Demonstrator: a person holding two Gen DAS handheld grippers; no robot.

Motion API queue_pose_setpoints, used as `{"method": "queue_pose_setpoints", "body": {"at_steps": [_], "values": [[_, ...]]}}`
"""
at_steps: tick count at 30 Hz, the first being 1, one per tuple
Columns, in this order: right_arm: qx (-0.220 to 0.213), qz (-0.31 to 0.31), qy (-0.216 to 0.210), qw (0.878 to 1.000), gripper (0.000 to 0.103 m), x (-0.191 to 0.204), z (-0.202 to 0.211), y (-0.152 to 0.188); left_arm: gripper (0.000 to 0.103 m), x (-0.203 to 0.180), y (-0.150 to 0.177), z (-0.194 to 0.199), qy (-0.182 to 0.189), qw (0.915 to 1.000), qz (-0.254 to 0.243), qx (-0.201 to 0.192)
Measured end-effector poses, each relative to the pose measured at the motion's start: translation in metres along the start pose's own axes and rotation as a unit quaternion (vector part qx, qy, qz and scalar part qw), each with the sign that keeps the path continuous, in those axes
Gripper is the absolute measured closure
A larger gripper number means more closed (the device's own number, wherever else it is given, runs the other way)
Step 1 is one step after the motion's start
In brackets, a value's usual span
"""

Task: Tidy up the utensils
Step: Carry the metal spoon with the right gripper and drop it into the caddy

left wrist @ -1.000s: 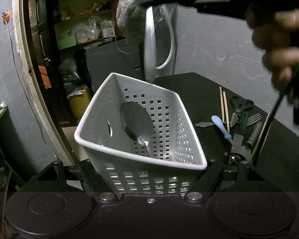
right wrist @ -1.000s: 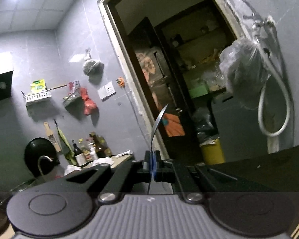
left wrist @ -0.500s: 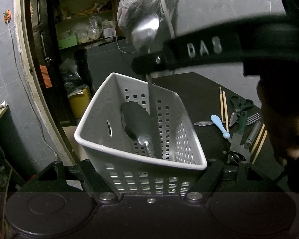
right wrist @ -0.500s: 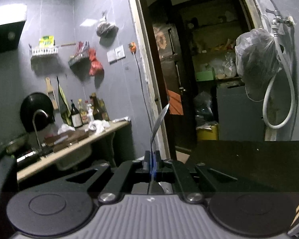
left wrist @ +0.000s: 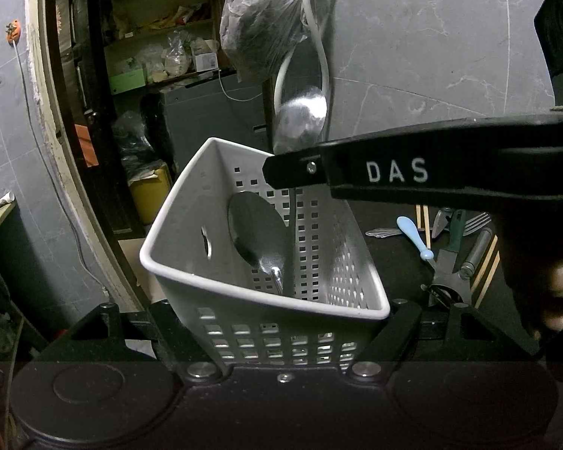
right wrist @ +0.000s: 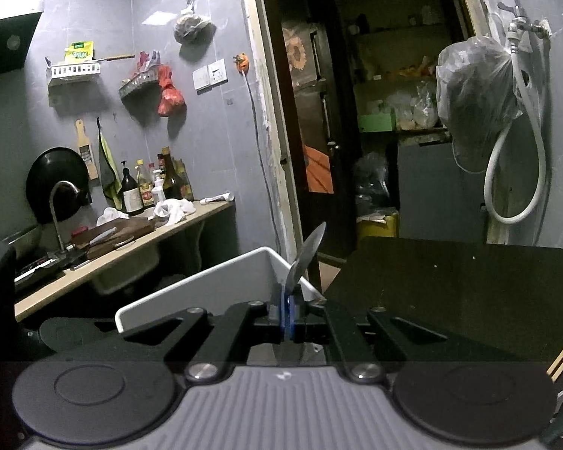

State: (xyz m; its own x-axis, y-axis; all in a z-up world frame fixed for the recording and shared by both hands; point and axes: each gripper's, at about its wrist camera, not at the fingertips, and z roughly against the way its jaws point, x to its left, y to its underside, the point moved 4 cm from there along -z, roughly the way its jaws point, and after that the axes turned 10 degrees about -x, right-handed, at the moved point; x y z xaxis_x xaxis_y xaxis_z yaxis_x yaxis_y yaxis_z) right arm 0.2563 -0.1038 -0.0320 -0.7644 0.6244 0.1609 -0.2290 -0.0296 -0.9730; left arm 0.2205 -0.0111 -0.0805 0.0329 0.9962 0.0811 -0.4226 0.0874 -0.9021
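You're working in a dim room, lit from above and behind: a bright ceiling panel [right wrist: 13, 2] glows at the upper left of the right wrist view. The grey tiled wall [left wrist: 431, 56] takes most of that light, while the doorway [right wrist: 375, 112] falls into deep shadow. Glare sits on the spoon bowl [left wrist: 300, 120] you hold up, and the white basket [left wrist: 191, 247] reads brightest. Both views bow strongly at the edges, with black corners. The nearest black gripper finger [left wrist: 431, 172] looks soft and slightly blurred.
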Motion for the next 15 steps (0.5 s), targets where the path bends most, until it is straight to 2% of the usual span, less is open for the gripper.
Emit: {"method": "queue_pose_setpoints", "body": {"at_steps": [3, 9, 10, 11, 13, 15], "values": [[0.004, -0.001, 0.001, 1.000, 0.100, -0.001, -0.001, 0.001, 0.025, 0.000, 0.000, 0.000, 0.000, 1.0000, 0.000, 0.000], [0.013, 0.005, -0.002, 1.000, 0.090, 0.000, 0.000, 0.001, 0.025, 0.000, 0.000, 0.000, 0.000, 1.0000, 0.000, 0.000], [0.013, 0.006, -0.003, 1.000, 0.083, 0.000, 0.001, 0.001, 0.025, 0.000, 0.000, -0.001, 0.000, 1.0000, 0.000, 0.000], [0.009, 0.008, -0.003, 1.000, 0.069, 0.000, 0.003, 0.000, 0.025, 0.000, 0.000, 0.000, 0.000, 1.0000, 0.000, 0.000], [0.000, 0.012, -0.003, 1.000, 0.055, 0.001, 0.007, -0.003, 0.025, 0.000, 0.000, 0.000, 0.000, 1.0000, 0.000, 0.000], [-0.004, 0.016, -0.003, 1.000, 0.052, 0.002, 0.009, -0.005, 0.025, 0.000, 0.000, -0.001, 0.000, 1.0000, 0.000, 0.000]]}}
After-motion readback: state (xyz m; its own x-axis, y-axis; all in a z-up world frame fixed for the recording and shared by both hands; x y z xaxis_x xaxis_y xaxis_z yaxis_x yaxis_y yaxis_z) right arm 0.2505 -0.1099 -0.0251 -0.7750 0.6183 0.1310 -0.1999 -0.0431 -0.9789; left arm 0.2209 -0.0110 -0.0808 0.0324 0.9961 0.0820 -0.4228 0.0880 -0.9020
